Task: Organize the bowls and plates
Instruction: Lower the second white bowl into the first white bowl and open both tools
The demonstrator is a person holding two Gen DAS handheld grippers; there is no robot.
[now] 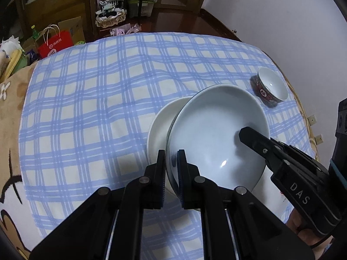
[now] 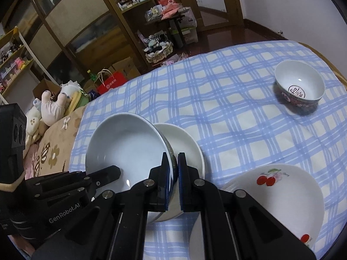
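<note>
Your left gripper (image 1: 171,162) has its jaws pinched on the near-left rim of the pale blue bowl (image 1: 216,134), one pad inside the rim, one outside. Your right gripper (image 2: 172,164) has its jaws clamped on the opposite rim of the same bowl (image 2: 125,147). You hold the bowl tilted, between both grippers, over the white bowl (image 1: 160,127), which sits on the blue checked cloth (image 1: 97,97) directly behind it. The two rims look like they touch, but the overlap hides that, so I can't tell. The cherry-print plate (image 2: 277,197) lies just right of your right gripper, on the same cloth. The small patterned bowl (image 2: 300,84) stands well apart at the far right edge. The cloth covers what looks like a bed, with a floral blanket (image 2: 52,149) at its left side.
</note>
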